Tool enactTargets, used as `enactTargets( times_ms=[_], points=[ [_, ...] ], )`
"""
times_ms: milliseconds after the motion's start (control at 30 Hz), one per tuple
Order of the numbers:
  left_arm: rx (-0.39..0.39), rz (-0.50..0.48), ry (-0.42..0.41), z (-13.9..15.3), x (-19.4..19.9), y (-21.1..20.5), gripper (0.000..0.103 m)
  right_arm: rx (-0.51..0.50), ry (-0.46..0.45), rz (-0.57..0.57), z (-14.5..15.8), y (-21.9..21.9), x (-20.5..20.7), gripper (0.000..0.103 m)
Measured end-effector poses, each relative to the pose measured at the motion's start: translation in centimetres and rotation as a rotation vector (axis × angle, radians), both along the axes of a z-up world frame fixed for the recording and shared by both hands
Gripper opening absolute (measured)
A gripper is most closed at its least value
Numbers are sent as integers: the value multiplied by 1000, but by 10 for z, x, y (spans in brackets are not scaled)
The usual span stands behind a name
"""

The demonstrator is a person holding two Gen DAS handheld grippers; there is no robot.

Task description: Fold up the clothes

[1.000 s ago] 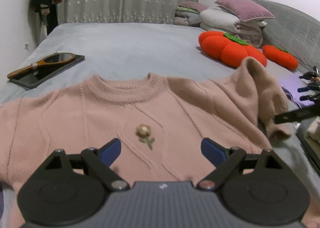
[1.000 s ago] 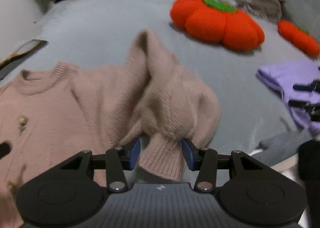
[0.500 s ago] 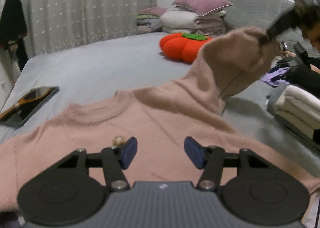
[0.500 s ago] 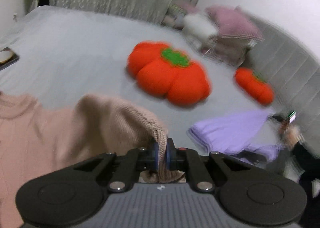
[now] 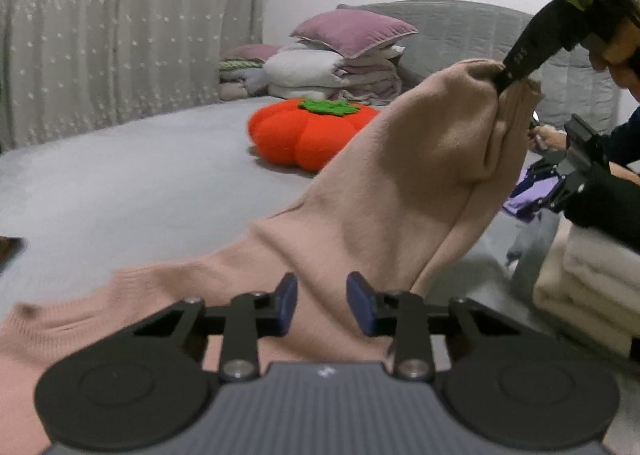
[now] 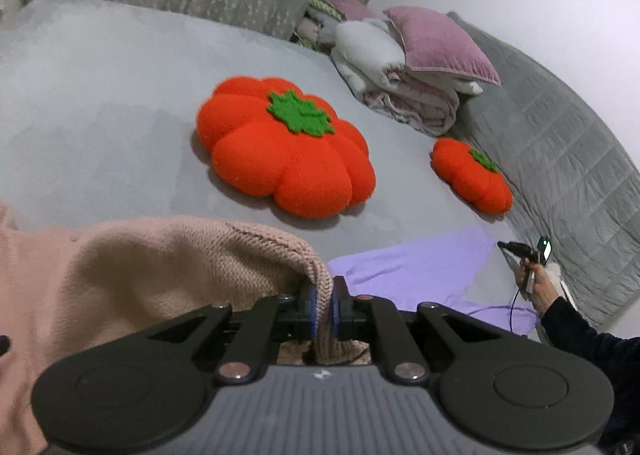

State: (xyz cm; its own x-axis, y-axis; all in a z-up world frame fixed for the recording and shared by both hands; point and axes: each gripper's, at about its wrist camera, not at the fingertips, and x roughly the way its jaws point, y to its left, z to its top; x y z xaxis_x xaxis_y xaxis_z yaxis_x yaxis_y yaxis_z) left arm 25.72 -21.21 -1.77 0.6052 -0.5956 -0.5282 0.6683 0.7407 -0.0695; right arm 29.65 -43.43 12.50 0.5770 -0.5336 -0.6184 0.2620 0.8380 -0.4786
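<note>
Grey bedspread (image 6: 100,103) covers a wide bed backed by a dotted curtain (image 5: 120,27); its far half lies bare. On it, toward 6 o'clock, rests one pink knit sweater (image 5: 320,223), body flat, collar rib at 8 o'clock in the left wrist view. One sleeve (image 5: 444,127) rises toward 2 o'clock, lifted clear of the bed. Right gripper (image 6: 324,309): blue pads pressed together on the ribbed sleeve cuff (image 6: 322,295). Left gripper (image 5: 322,305): fingers parted with a narrow gap, low over the sweater body; contact with the knit cannot be told. Orange pumpkin cushions: two, one large (image 6: 284,147) at 12 o'clock, one small (image 6: 472,179) at 2 o'clock, well apart from the sweater. Lilac garment (image 6: 416,267): one, flat, just beyond the right gripper. Stacked pillows and quilts (image 6: 416,71) stand near the quilted headboard (image 6: 560,151). Folded cream textiles (image 5: 588,279) lie at 4 o'clock in the left view. Another person's hand (image 6: 534,283) holds a small device at the bed's right edge.
</note>
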Motion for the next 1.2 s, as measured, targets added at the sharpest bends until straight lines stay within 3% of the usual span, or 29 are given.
enactTargets(
  times_ms=[100,200,267,300,400,567,733,900,1033,1100,1133,1167,1200],
  points=[
    [2,-4,61,-20,21,-29,24,3,-4,-55,-12,-15,11,13],
    [-9,-9,84,-29,27,-33,24,-28,-16,-78,-19,-21,17,20],
    [-17,-12,98,-35,30,-35,24,-70,-25,-86,-22,-22,21,32],
    [-21,-14,104,-38,32,-36,24,-73,-29,-86,-24,-23,23,33],
    [-33,-19,125,-46,37,-38,24,3,-36,-75,-30,-24,27,33],
    [-53,-26,157,-60,44,-42,22,216,13,-78,-53,-26,32,33],
    [-73,-36,157,-66,43,-44,21,353,30,-223,-68,-56,33,34],
    [-129,-65,138,-62,41,-42,17,453,6,-353,-69,-83,27,41],
    [-164,-143,123,-60,33,-48,15,552,-4,-420,-81,-98,28,42],
    [-138,-198,127,-62,30,-58,16,587,-28,-440,-92,-106,32,41],
    [-114,-229,132,-64,30,-63,16,599,-50,-444,-97,-111,33,26],
    [-96,-249,128,-66,28,-68,16,608,-67,-444,-101,-115,33,4],
    [-79,-267,123,-68,26,-73,17,610,-81,-436,-101,-118,33,4]
  ],
)
